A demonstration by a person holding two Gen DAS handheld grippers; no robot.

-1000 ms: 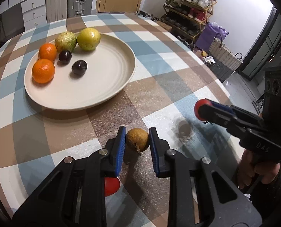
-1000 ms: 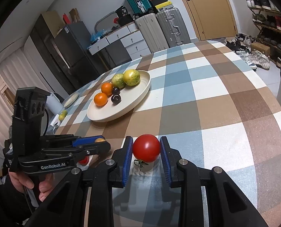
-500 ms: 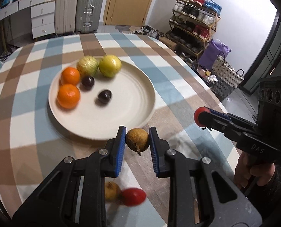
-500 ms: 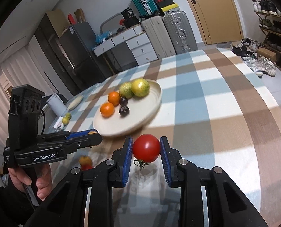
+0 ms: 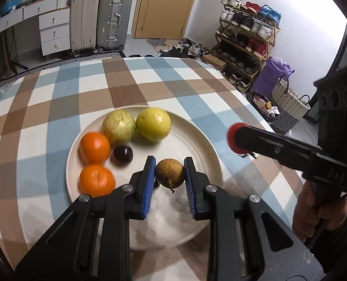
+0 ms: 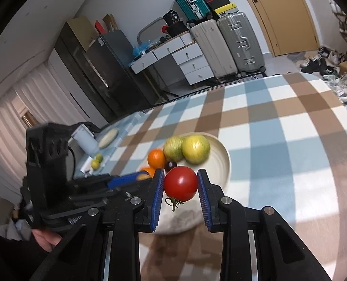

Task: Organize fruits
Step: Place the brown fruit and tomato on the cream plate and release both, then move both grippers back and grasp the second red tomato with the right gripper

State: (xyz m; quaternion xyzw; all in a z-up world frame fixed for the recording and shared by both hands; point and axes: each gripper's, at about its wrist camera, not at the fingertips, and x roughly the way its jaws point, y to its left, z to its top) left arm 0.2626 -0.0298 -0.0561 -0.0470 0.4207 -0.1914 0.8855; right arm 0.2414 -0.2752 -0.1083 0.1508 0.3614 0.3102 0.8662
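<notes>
My left gripper is shut on a small brown fruit and hangs over the near half of the cream plate. On the plate lie two oranges, two yellow-green fruits and a dark plum. My right gripper is shut on a red tomato with its stem down, above the plate's near edge. From the left wrist view the right gripper comes in from the right, just off the plate's right rim.
A checked cloth covers the round table. Small green fruits and a pale cylinder sit at the table's far left edge. Suitcases, drawers, a shoe rack and a woven basket stand on the floor around it.
Both grippers, each keeping its fruit, have risen off the cloth and moved over the plate. The plate now lies right under them, where it was ahead before.
</notes>
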